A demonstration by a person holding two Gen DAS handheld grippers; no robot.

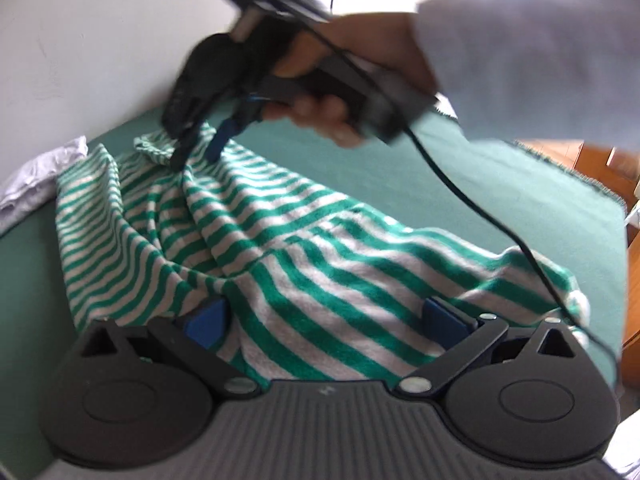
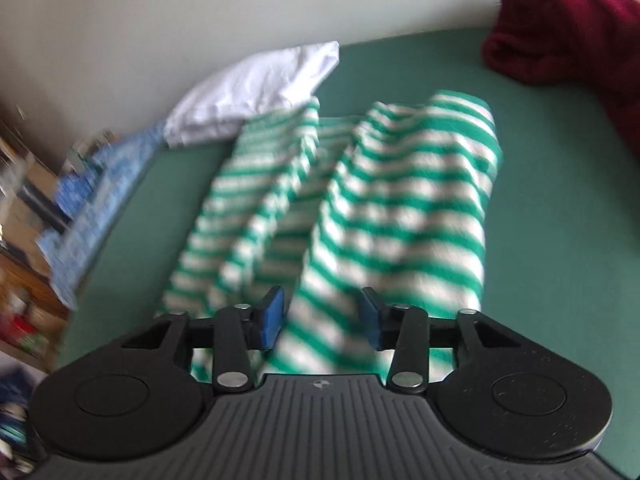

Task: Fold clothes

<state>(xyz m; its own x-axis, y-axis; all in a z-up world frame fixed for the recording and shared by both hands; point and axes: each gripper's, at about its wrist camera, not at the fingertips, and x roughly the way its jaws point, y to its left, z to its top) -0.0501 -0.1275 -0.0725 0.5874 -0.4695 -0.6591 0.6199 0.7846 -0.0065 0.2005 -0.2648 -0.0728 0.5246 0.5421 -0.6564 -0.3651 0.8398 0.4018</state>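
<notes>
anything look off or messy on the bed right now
The striped top is not flat: it is rucked into ridges and bunched on the green cover. A dark red garment sits crumpled in the far corner, unfolded. The white cloth lies folded by the wall. Nothing looks damaged.

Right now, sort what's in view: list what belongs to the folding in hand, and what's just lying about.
In the job:
- green-and-white striped garment
- left claw, open, striped cloth between its pads
- right claw, open, striped cloth between its pads

Lying about:
- white folded cloth
- dark red garment
- blue patterned cloth
- green bed cover underneath
</notes>
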